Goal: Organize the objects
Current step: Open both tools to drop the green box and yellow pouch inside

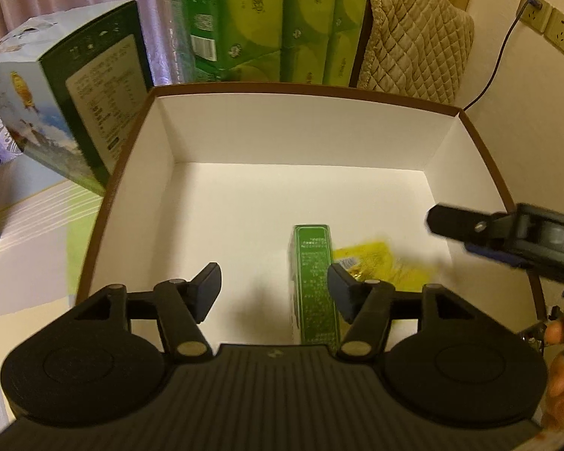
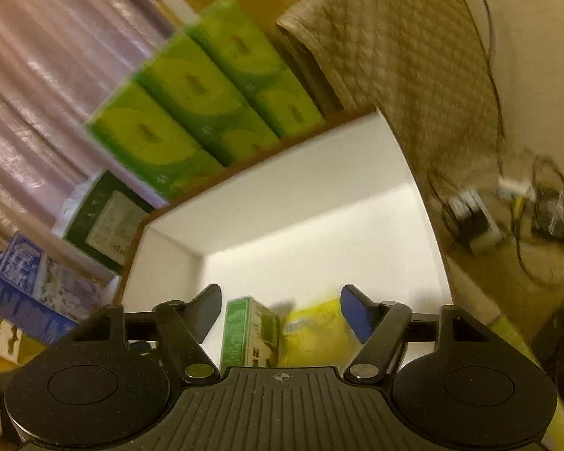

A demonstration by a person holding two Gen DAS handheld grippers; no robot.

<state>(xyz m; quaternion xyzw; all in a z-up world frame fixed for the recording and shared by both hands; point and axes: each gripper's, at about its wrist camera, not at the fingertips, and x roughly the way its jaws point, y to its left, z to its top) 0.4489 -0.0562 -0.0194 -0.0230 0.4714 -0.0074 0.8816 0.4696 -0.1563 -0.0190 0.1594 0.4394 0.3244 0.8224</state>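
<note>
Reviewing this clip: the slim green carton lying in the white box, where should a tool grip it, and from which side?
Judging by its pose, grip the green carton across its two long narrow sides near the middle, coming from above. It lies flat on the floor of the white box, so top access is open. The yellow packet crowds its right side, so a finger may need to nudge in there. Both the left tool and right tool are open.

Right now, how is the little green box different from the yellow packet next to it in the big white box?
The green box is a stiff, straight-edged carton; the yellow packet is soft and crinkly. The green box is long and narrow with small print along its side, while the yellow packet spreads out flat and shiny. Both lie on the floor of the big white box, side by side near its front, and neither open claw is holding them.
</note>
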